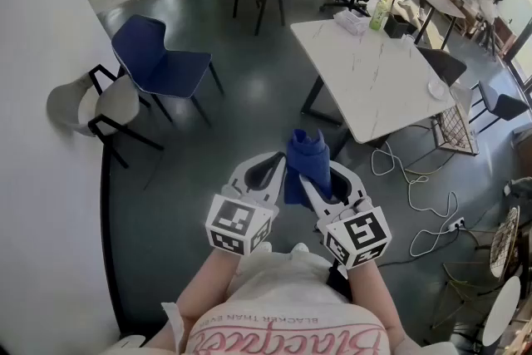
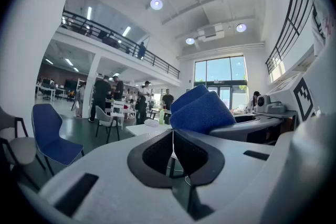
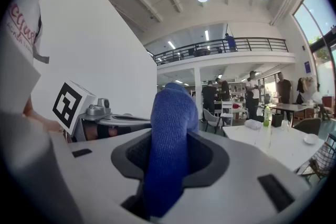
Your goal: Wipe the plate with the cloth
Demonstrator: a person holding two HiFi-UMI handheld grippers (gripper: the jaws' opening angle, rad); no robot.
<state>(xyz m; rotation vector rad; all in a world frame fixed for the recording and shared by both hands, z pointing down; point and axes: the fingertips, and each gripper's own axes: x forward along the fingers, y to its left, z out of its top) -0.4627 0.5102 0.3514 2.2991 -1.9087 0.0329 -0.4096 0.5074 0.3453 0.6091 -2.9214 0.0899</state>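
I have both grippers held out side by side in front of me over the dark floor [image 1: 249,104], each pointing roughly level. The left gripper [image 1: 268,169] has its jaws pressed together with nothing between them; its own view shows the two dark pads meeting along a thin seam. The right gripper [image 1: 318,177] is pinching the blue cloth [image 1: 305,157], which runs up between the pads and stands in a rounded fold above the jaw tips. From the left gripper view, the cloth [image 2: 201,109] bulges just beyond and to the right of my closed jaws, close to them but not held by them. The white table [image 1: 366,71] stands ahead and to my right, well apart from both grippers. A small pale round dish [image 1: 437,88] near its far right edge may be the plate, though it is too small to be sure. A blue chair [image 1: 158,62] sits off to the left.
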